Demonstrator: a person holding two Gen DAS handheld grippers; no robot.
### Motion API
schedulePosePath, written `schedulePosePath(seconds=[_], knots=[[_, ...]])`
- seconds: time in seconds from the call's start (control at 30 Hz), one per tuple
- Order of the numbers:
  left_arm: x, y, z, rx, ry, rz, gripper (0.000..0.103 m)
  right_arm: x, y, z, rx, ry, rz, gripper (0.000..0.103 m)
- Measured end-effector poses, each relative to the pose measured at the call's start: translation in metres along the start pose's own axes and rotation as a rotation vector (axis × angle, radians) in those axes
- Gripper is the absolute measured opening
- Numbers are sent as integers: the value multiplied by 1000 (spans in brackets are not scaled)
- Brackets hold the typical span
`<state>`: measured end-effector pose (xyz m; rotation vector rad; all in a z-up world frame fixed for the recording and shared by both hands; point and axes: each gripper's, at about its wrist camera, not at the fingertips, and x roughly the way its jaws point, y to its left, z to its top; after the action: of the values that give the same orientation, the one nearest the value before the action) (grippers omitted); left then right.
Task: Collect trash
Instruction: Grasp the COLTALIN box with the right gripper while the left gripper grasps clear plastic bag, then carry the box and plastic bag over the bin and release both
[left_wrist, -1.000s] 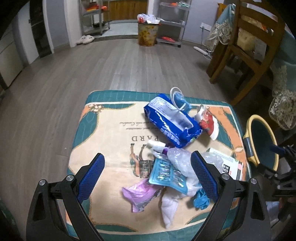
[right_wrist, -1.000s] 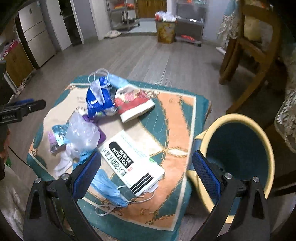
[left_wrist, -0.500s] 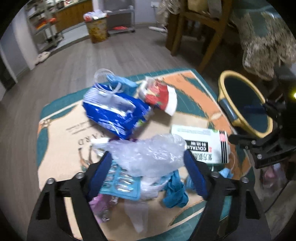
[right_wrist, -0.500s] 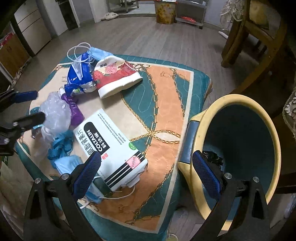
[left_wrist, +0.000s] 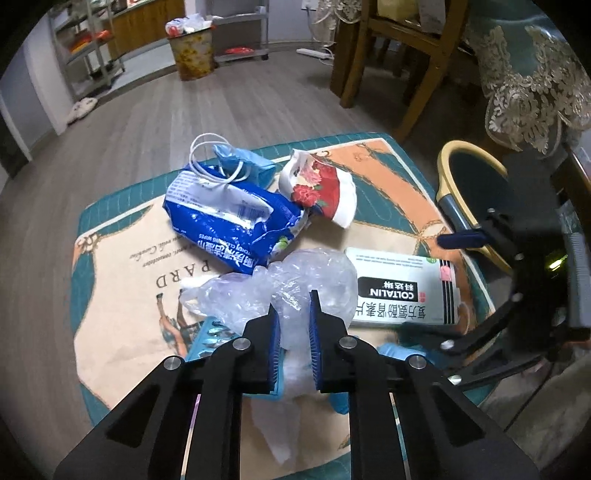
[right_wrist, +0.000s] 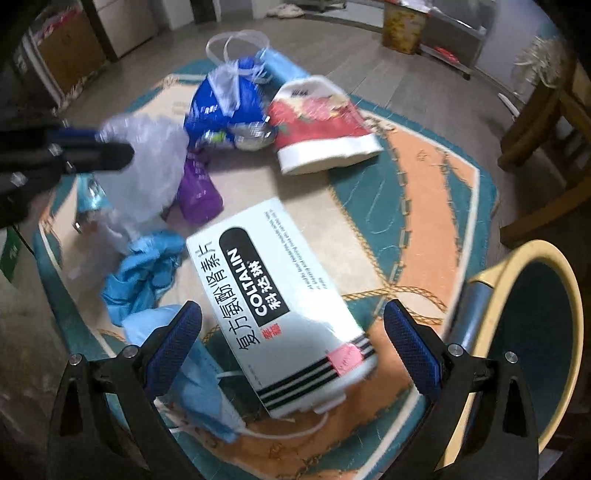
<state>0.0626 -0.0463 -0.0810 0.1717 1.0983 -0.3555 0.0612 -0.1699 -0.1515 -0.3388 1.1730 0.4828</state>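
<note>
Since the earlier frames both tongs have dropped toward the cloth, and the left jaws have just been closing, with the bag caught between them.

Left wrist view: left tongs (left_wrist: 293, 325) now pinch a fold of the clear bag (left_wrist: 295, 280); the pads press into the plastic. Most of the bag bulges ahead of the tips. Box (left_wrist: 402, 293) lies just right of the tips, its long axis running crosswise. Bin (left_wrist: 448, 158) stands further right, off the cloth edge. Right tongs (left_wrist: 458, 239) show at that side, between box and bin.

Right wrist view (some blur): right tongs (right_wrist: 293, 345) stand wide apart, nothing gripped. Box (right_wrist: 280, 295) lies directly ahead of and between the pads, its long axis running away from them and leaning left, so the jaws span its short width at the near end. Bin (right_wrist: 491, 273) sits just right of the right pad. Bag (right_wrist: 147, 166) is far left, held by the left tongs (right_wrist: 99, 147).

Judgement: the right tongs are nearer both box and bin; a short carry rightward follows the grip.
</note>
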Motion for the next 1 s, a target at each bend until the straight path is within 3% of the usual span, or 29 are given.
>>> schedulePosePath(seconds=[0.2,0.37,0.5,0.83,1.0], knots=[[1,-4,0,20,3,2,15,18,10,4,-26,44,-12,89],[-2,-3,1,17,-6,1,15,7,13,4,-23,20,17,80],[-8,-5,0,26,-23,-1,15,-2,10,5,-4,15,25,78],[-29,-5,-3,34,-75,-1,15,-44,2,5,30,-34,10,78],[-44,-6,-1,38,-122,-8,15,-84,-4,-5,70,-113,-5,78]])
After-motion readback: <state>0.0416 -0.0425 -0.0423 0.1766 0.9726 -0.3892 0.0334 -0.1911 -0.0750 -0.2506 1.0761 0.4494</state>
